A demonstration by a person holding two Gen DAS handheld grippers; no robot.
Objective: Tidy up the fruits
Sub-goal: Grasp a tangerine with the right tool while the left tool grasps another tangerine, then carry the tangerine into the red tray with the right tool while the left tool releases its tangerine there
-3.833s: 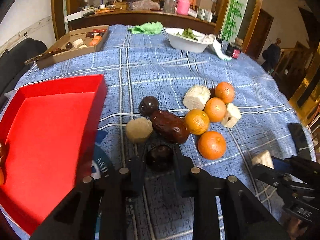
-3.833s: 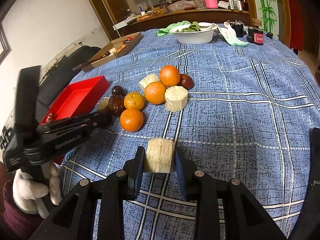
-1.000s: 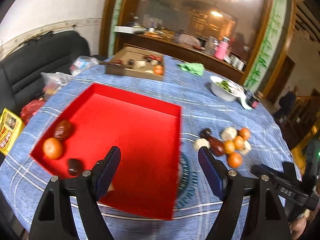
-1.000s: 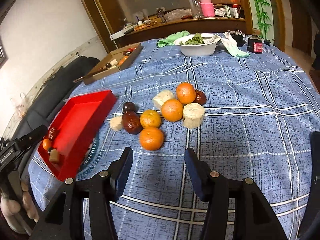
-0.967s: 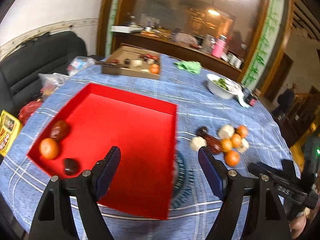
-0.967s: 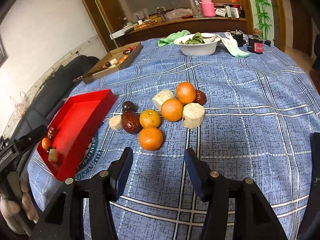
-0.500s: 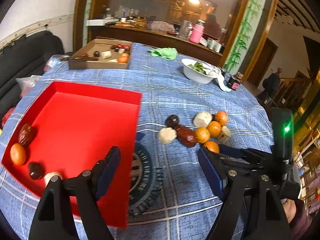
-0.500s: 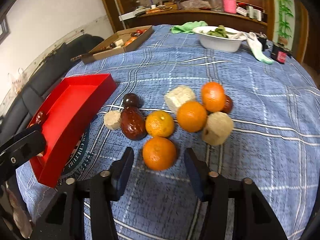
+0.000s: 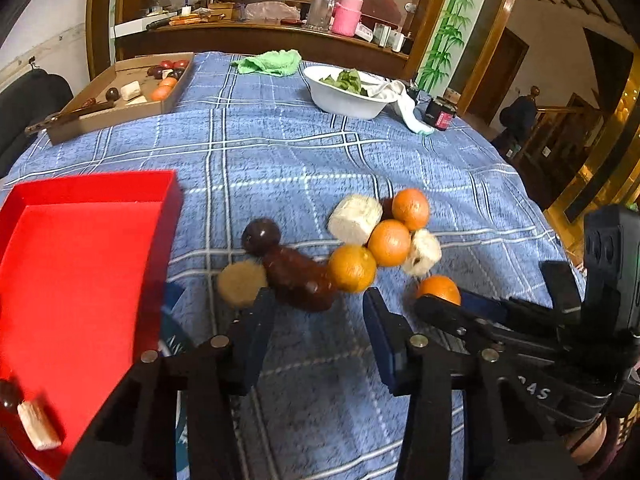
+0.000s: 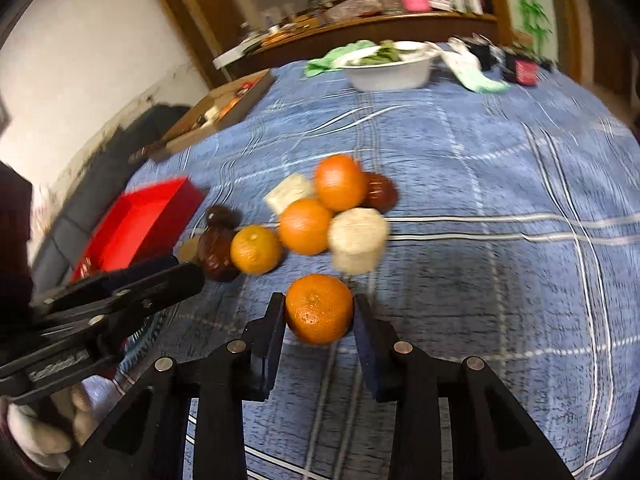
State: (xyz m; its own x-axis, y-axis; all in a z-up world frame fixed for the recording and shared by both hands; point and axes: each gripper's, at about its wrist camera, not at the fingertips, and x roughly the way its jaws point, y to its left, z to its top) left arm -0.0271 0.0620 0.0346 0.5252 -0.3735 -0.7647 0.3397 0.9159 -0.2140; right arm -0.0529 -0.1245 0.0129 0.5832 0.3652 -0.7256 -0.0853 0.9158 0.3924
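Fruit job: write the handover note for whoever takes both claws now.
Right claw: closing on the nearest orange, pads at its sides.
Left claw: closing, long brown fruit just ahead of its tips, not gripped.
Done: pale chunk and dark fruit visible in the red tray.
Left: the rest of the pile on the blue cloth.

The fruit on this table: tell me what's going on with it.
A person with a gripper in each hand is sorting fruit into the red tray. The right gripper is closing on an orange. The left gripper, also closing, is just short of the dark brown fruit and holds nothing.
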